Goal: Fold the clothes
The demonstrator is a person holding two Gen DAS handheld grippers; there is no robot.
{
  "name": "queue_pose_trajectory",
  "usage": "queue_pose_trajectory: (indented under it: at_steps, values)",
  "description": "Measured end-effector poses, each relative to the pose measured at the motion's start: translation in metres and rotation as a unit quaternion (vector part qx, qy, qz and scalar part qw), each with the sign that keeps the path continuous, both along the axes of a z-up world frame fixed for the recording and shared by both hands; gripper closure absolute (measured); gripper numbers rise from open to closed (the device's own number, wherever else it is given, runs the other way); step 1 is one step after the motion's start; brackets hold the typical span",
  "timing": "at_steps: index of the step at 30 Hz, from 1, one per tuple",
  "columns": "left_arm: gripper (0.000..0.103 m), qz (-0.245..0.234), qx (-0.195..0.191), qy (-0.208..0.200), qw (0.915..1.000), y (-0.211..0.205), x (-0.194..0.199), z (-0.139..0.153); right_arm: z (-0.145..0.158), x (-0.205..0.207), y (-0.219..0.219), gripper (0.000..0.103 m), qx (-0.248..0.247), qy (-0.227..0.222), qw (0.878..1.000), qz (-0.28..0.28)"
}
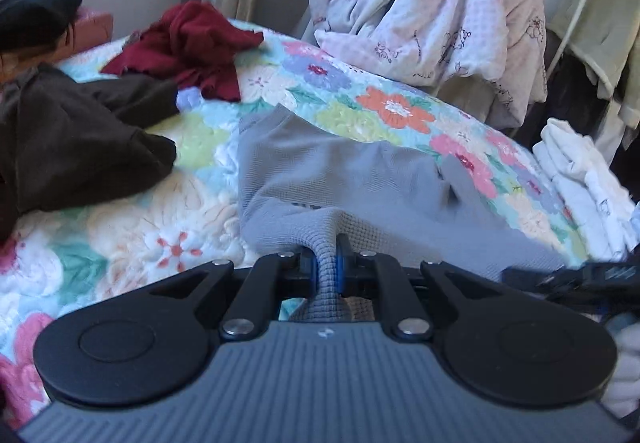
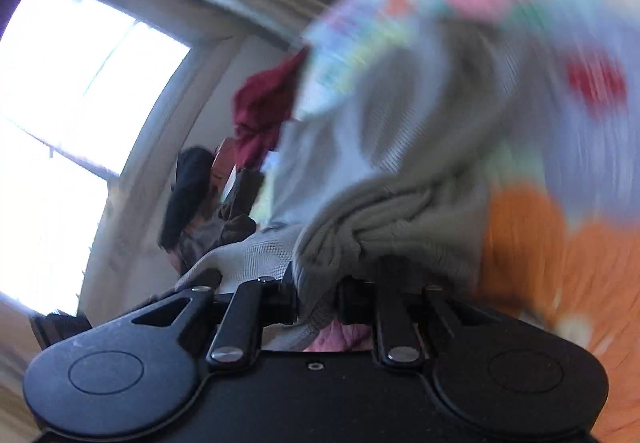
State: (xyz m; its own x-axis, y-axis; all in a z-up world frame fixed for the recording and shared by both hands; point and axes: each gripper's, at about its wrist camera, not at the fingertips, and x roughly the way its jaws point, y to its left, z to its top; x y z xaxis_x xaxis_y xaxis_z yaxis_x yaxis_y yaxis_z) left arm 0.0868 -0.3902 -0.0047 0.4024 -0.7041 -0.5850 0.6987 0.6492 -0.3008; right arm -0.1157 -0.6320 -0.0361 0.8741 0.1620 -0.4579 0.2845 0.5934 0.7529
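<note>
Clamping a bunched fold of the grey knit garment [image 1: 332, 179], the left tool [image 1: 327, 267] has its blue pads [image 1: 339, 269] pressed together on the fabric at lower centre of the left wrist view. The garment spreads from there across the floral quilt [image 1: 384, 107] of the bed. A dark brown garment [image 1: 76, 139] lies at left, a maroon garment [image 1: 192, 47] at upper left, both apart from the grey one. A pink-and-white printed heap [image 1: 432, 11] stands at upper right; folded white items [image 1: 580, 183] sit at the right edge. The right wrist view is heavily blurred: the right tool [image 2: 316, 295] is clamped on a thick roll of the grey garment [image 2: 384, 219], with a bright window [image 2: 76, 83] at left.
</note>
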Motion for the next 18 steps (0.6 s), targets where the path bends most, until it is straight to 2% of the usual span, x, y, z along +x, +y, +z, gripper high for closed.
queue_pose_trajectory:
  at_steps: [3,7,8,10,12,14,16,18]
  values:
    - [0.095,-0.005,0.029,0.016,0.9994,0.011,-0.004,-0.01,0.004,0.012,0.005,0.082,-0.052,0.045,0.997,0.022]
    - [0.094,-0.005,0.084,0.066,0.9943,0.009,0.001,-0.04,-0.024,0.027,0.022,0.081,-0.091,0.112,0.989,0.038]
    - [0.093,-0.003,0.09,0.077,0.9929,0.009,0.003,-0.045,-0.029,0.027,0.025,0.077,-0.098,0.118,0.987,0.038]
    - [0.091,0.006,0.083,0.084,0.993,0.013,0.006,-0.042,-0.032,0.021,0.028,0.074,-0.103,0.124,0.987,0.031]
    - [0.09,0.015,0.068,0.074,0.9948,0.02,0.004,-0.03,-0.029,0.008,0.027,0.068,-0.09,0.12,0.988,0.028]
    - [0.085,0.017,0.068,0.037,0.9969,0.024,-0.006,-0.011,-0.014,-0.008,0.028,0.062,-0.094,0.128,0.987,0.033]
    - [0.068,0.012,0.066,-0.009,0.9977,0.026,-0.02,0.008,0.004,-0.028,0.033,0.061,-0.102,0.132,0.985,0.04]
    - [0.063,-0.007,0.061,-0.036,0.9974,0.024,-0.032,0.028,0.018,-0.047,0.035,0.059,-0.095,0.125,0.987,0.044]
